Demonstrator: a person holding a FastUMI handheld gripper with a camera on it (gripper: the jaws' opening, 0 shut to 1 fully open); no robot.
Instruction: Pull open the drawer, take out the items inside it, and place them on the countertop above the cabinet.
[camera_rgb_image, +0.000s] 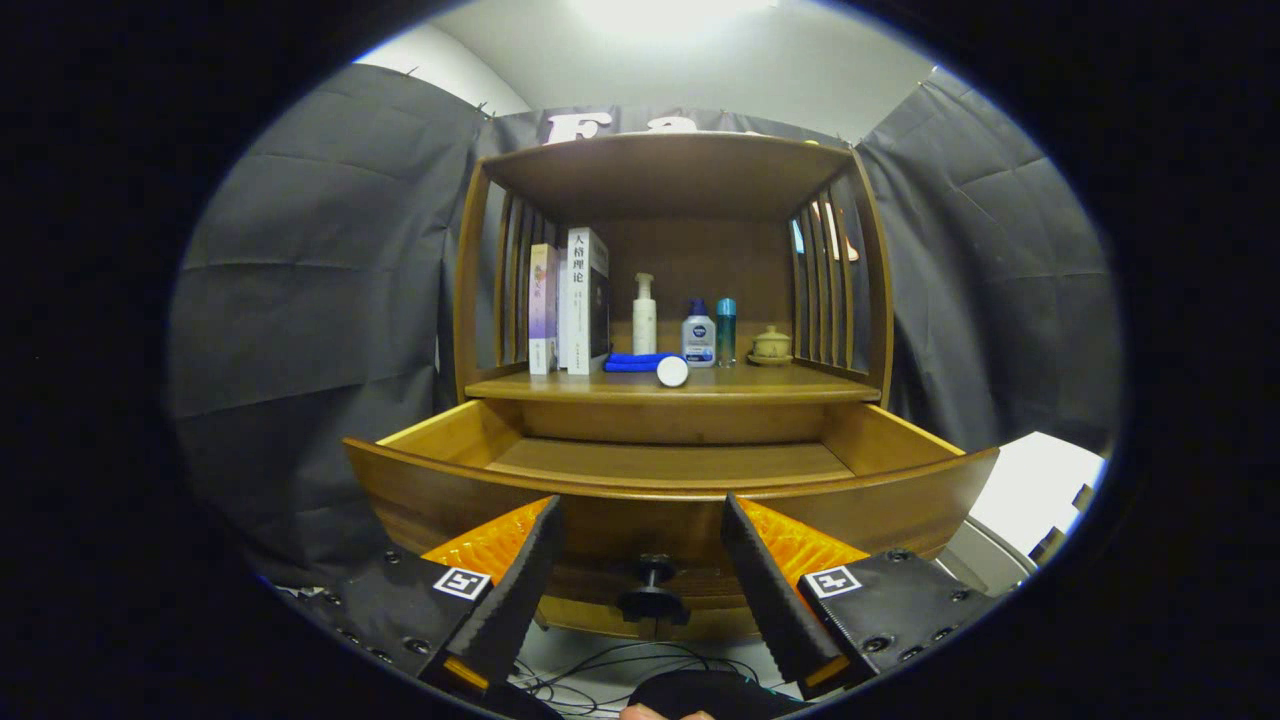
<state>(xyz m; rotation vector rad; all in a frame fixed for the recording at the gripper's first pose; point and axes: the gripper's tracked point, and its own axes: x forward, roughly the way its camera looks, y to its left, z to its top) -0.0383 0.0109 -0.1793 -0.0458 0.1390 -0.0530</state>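
Bright overhead glare on the white ceiling (680, 15) — brown wooden cabinet (670, 300) evenly lit, sharp; fisheye bowing toward edges — open gripper (640, 580) fingers in shadow.

The gripper (640, 585) has its fingers spread wide, flanking the dark round knob (651, 590) of the pulled-out brown wooden drawer (670, 490); the drawer seems empty; a white cylinder (672, 371) lies on the wooden countertop (800, 385).
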